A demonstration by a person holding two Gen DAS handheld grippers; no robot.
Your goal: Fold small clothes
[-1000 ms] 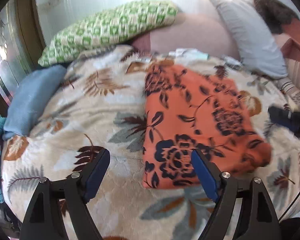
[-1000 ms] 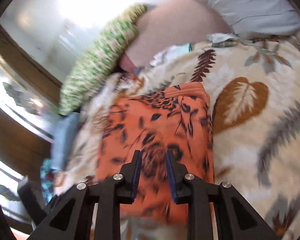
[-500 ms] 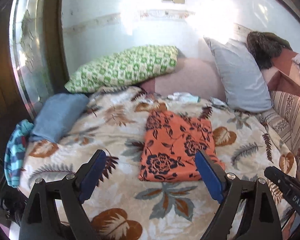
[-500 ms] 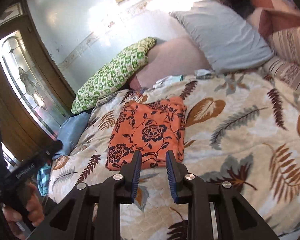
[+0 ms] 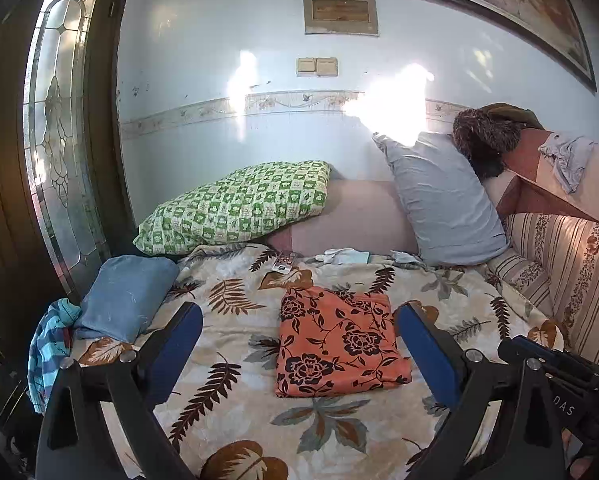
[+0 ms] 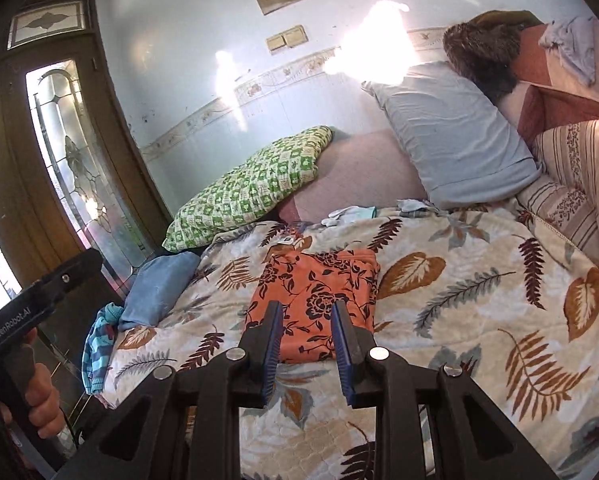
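Both grippers have drawn back from the bed (image 5: 379,424), left gripper (image 5: 299,354) spread wide, right gripper (image 6: 305,350) narrowly parted, both empty, leaving the folded orange floral garment (image 5: 337,346) mid-blanket below the green pillow (image 5: 239,204), striped cloth (image 5: 45,350) half hidden.

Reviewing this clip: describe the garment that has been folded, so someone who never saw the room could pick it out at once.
Start from the bed with its cream leaf-print blanket. Near the middle of it lies a folded garment, a flat rectangle. It is the only orange piece, printed with dark flowers, unlike the plain blue bundle at the bed's left edge.
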